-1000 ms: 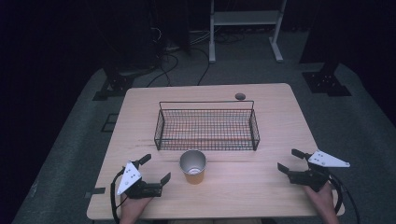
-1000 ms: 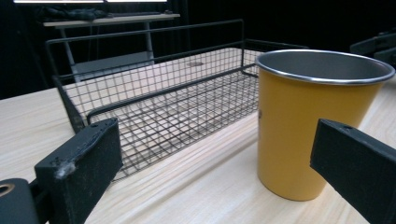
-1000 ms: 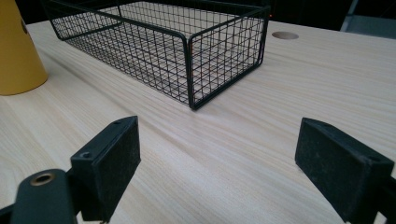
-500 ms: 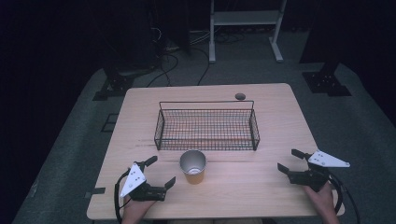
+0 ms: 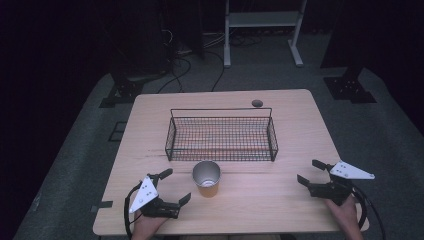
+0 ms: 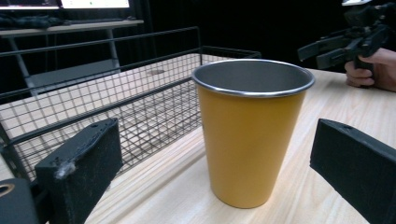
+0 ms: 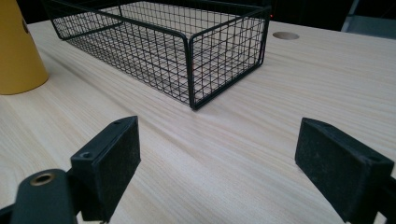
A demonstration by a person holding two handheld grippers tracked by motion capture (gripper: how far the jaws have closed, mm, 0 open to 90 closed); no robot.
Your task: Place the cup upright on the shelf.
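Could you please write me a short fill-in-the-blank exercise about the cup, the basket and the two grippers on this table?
1. The yellow cup stands ____ on the table.
2. The wire basket holds ____.
3. The gripper nearest the cup is the ____ gripper.
4. The right gripper has its jaws ____.

Missing words: upright; nothing; left; open

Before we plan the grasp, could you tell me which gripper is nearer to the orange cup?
Left. The left gripper sits open just beside the orange cup, facing it; the right gripper rests open far across the table.
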